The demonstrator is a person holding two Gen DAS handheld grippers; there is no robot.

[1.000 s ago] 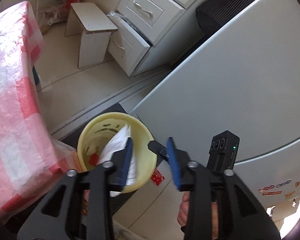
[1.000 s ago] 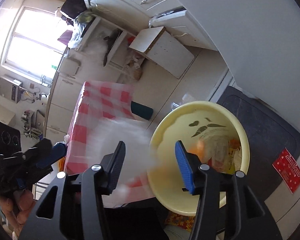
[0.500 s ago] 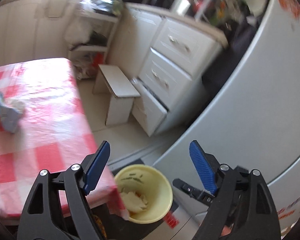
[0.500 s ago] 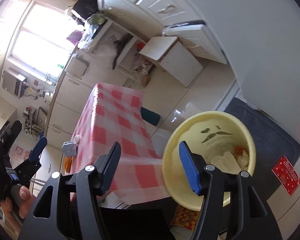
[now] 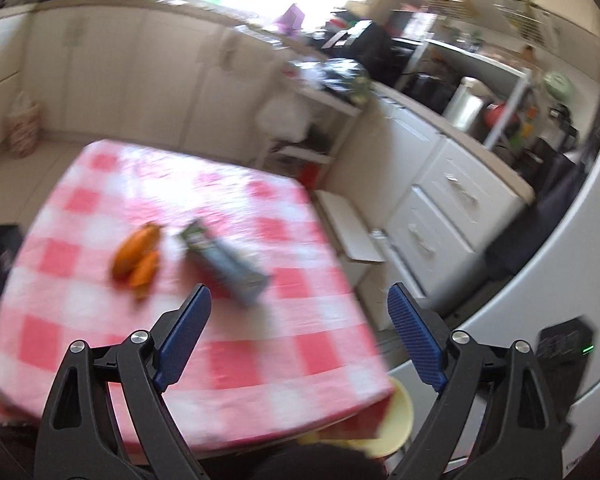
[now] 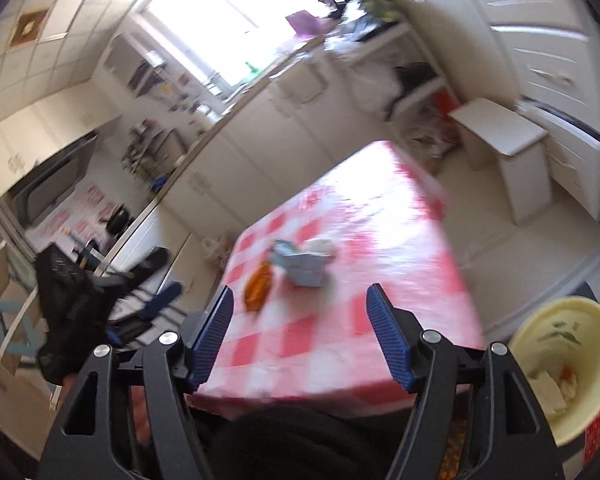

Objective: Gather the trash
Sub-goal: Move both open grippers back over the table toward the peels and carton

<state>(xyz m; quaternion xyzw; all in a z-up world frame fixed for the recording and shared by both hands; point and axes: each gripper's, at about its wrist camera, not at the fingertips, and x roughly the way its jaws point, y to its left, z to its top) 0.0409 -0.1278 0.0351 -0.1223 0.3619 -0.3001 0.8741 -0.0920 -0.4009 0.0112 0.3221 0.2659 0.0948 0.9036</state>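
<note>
Now the remaining trash lies mid-table on the checked tablecloth: orange peel just beside a crumpled blue-grey carton, with a white wad behind it. My yellow bin waits on the floor at the table's corner. Both my left gripper and right gripper are empty, jaws opening, aimed at those pieces.
</note>
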